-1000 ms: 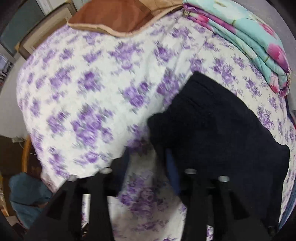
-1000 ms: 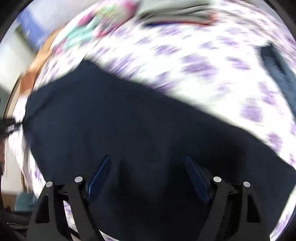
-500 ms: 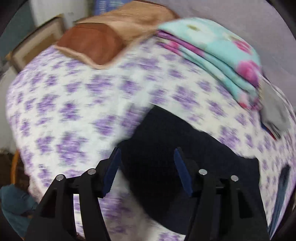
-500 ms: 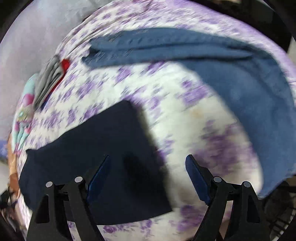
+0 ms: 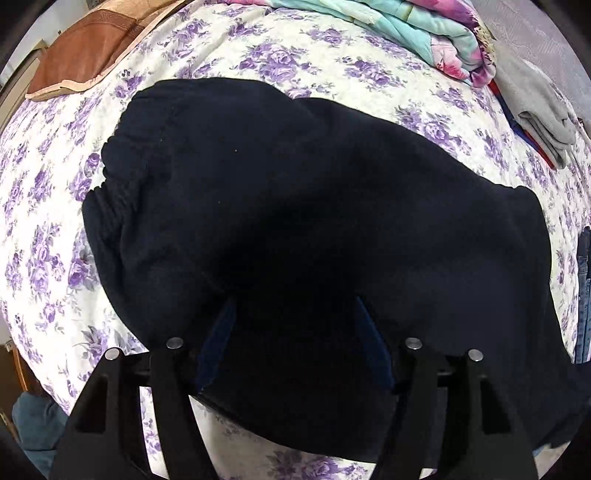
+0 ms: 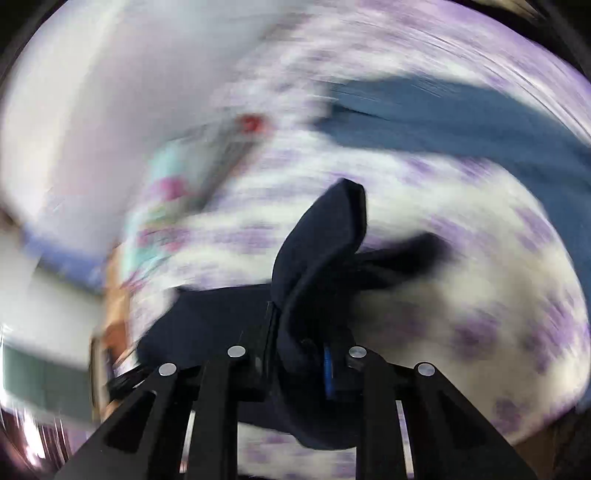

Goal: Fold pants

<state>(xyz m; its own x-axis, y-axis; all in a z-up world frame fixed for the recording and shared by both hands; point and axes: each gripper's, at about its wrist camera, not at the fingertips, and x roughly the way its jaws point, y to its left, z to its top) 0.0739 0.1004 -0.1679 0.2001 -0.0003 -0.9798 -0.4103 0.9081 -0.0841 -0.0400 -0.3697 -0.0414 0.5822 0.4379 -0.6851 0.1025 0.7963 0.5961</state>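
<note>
Dark navy pants lie spread on the purple-flowered bed sheet, their gathered waistband at the left. My left gripper points down over the pants' near part. Its jaws are opening, with cloth lying below and between the blue pads but not pinched. The right wrist view is blurred by motion. There my right gripper is closing, its pads pressed on a bunched fold of the pants. That fold stands up in front of the fingers, lifted off the sheet.
A folded teal floral quilt and a folded grey garment lie at the far side of the bed. A brown pillow sits far left. Blue jeans lie to the right of the pants. The bed's edge runs along the left.
My left gripper moved from the sheet onto the pants and its jaws widened. My right gripper went from open over the pants' edge to closed on a fold, which rose.
</note>
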